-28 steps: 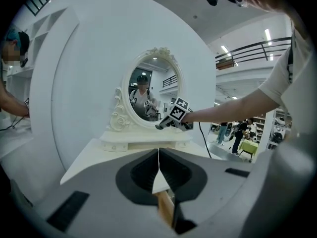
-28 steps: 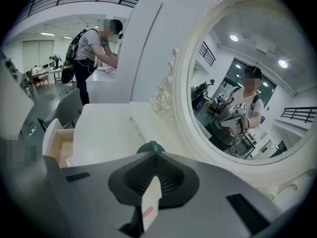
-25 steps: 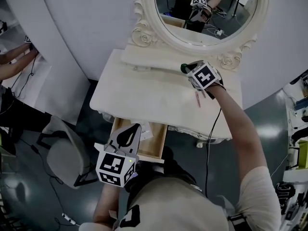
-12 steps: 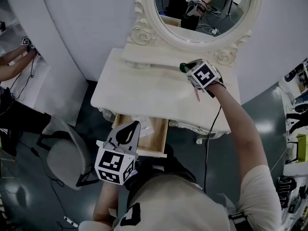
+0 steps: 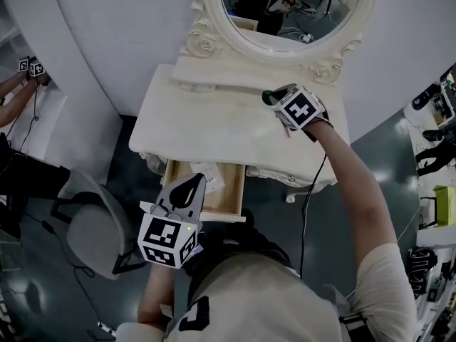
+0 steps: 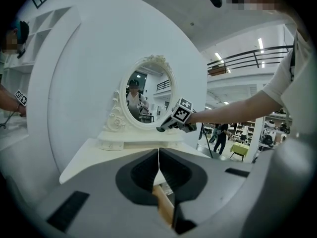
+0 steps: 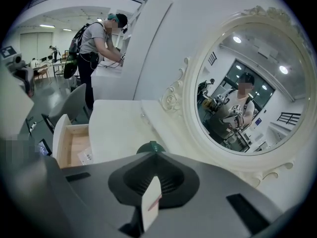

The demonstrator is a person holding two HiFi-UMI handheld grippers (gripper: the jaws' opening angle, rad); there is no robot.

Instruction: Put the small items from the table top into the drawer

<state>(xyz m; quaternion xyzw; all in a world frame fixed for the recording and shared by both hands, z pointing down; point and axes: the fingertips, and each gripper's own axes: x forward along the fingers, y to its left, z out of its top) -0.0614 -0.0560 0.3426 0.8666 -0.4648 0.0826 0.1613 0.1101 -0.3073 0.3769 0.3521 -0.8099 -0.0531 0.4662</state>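
Observation:
My right gripper (image 5: 273, 100) (image 7: 152, 155) hovers over the back right of the cream dressing table (image 5: 199, 130), close under the mirror. Its jaws are shut on a small thin item: a dark green end (image 7: 150, 147) pokes out at the tips, and a white strip with a red line (image 7: 150, 203) trails behind. The wooden drawer (image 5: 226, 199) (image 7: 69, 144) stands pulled out below the table's front edge, with white packets (image 5: 206, 174) lying in it. My left gripper (image 5: 194, 185) (image 6: 158, 152) hangs over the drawer's front left, shut and empty.
An oval mirror (image 5: 285, 13) in an ornate frame rises at the table's back. A grey chair (image 5: 92, 226) stands left of the drawer. A person (image 7: 96, 43) works at a white counter farther left. Shelves and gear (image 5: 438, 112) crowd the right side.
My right gripper has drawn slightly away from the mirror toward the table's front, still holding the item. The left gripper has eased back a little from the drawer. The head view has shifted.

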